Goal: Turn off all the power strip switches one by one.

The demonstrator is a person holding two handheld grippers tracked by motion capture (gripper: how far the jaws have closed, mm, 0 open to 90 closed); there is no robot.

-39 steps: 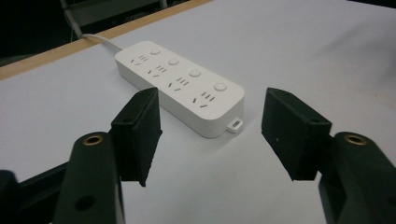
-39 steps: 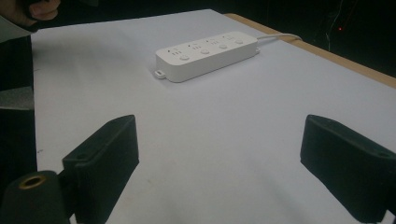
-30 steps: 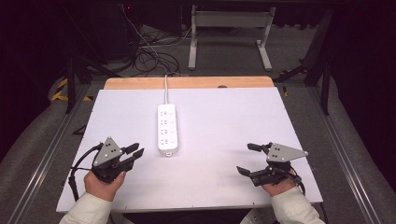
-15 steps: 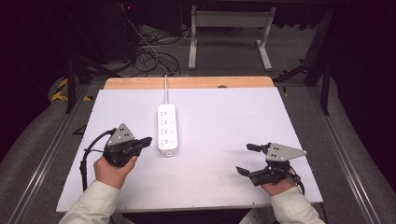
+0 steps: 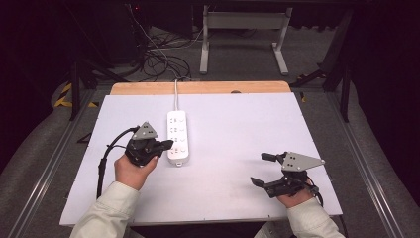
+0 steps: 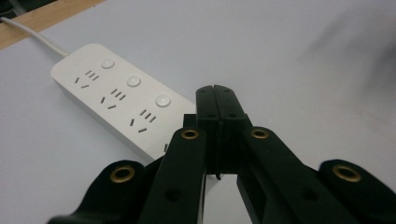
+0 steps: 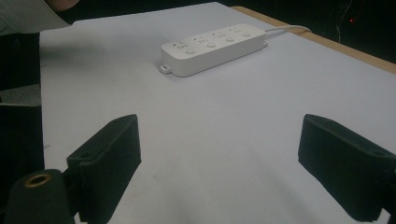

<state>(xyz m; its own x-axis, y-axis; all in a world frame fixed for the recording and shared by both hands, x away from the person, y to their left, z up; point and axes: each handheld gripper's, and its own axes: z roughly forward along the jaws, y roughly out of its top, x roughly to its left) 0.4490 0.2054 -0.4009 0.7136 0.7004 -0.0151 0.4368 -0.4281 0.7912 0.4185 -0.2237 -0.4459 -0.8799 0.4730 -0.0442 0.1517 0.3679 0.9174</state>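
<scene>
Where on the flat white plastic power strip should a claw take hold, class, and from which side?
Grip the flat white plastic power strip across its narrow width near the cable-free near end, coming from above. It lies flat on the white table, long sides bare; the open right claw probably suits.

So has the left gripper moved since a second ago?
Yes. The left gripper has moved right and up the table toward the power strip; its closed tips now sit at the strip's near left edge.

power strip (image 6: 116, 100) near end hidden behind jaws
</scene>
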